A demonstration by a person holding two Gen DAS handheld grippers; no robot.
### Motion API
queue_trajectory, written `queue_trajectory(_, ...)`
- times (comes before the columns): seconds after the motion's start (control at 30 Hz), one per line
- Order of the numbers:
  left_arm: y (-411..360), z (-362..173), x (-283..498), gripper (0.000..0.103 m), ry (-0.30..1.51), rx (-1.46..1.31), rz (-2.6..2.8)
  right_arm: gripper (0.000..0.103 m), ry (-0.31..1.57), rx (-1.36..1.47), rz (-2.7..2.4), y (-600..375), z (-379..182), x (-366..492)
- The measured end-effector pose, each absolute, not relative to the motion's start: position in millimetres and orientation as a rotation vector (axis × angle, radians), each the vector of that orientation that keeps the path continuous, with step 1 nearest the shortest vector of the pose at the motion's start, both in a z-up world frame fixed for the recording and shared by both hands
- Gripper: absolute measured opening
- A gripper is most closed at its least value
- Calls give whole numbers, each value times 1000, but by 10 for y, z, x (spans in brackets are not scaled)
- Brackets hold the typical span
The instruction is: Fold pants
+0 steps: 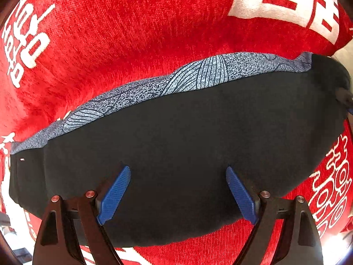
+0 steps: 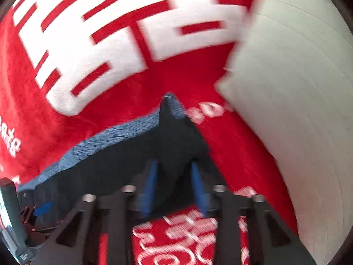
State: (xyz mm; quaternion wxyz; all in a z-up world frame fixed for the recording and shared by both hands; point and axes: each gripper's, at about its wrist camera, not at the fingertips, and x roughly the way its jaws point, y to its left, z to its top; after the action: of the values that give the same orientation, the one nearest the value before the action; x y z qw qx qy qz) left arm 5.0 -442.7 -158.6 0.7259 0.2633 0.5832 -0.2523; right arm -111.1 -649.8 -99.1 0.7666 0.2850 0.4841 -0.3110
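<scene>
The pants (image 1: pixel 187 150) lie flat on a red blanket (image 1: pixel 132 33) with white lettering, already doubled into a long dark band with a strip of speckled blue printed fabric showing along the far edge. The left claw (image 1: pixel 177 193) hangs above the near middle of that band with its blue pads (image 1: pixel 113 195) spread wide and nothing between them; cloth stretches away to both sides of it and ahead. The right claw (image 2: pixel 174 185) is at the end of the band, where a dark corner of the pants (image 2: pixel 174 132) runs from between its half-closed pads up to a point ahead. That view is blurred, so the pads may be pinching the cloth, but I cannot tell for sure. Off to the right claw's right lies pale bare floor (image 2: pixel 297 88), or possibly bench. The fabric looks like a light, soft knit: it should drape and sag from any single hold, cling a little to the fleecy blanket rather than slide, and take no harm from a firm pinch. Good holds are probably the corners and the doubled edges, pinching through every layer so the lower one does not lag behind.
</scene>
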Motion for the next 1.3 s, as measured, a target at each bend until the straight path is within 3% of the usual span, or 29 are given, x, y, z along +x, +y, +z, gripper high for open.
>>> queue_trajectory(0.17,-4433,-1630,78,89,1281,581,-551,44,1121,597,-707,-6697,-1150,-954)
queue_trajectory(0.47,-4440,-1649,96,89,1294,578,-532,36,1218,546,-857,-6525,-998,-1628)
queue_trajectory(0.63,-4625,-1457,-57,89,1252,611,-559,36,1078,479,-787,-6355,-634,-1525)
queue_trajectory(0.73,-4704,-1511,-95,89,1269,629,-553,36,1151,440,-675,-6325,-818,-1232)
queue_trajectory(0.83,-4723,-1557,-96,90,1266,612,-554,35,1353,421,-691,-6335,-1323,-1238)
queue_trajectory(0.93,-4659,-1609,-82,99,1269,588,-539,36,1336,317,-681,-6179,-1295,-1274)
queue_trajectory(1.3,-4609,-1631,-77,100,1287,556,-536,37,1328,313,-682,-6193,-1245,-1316)
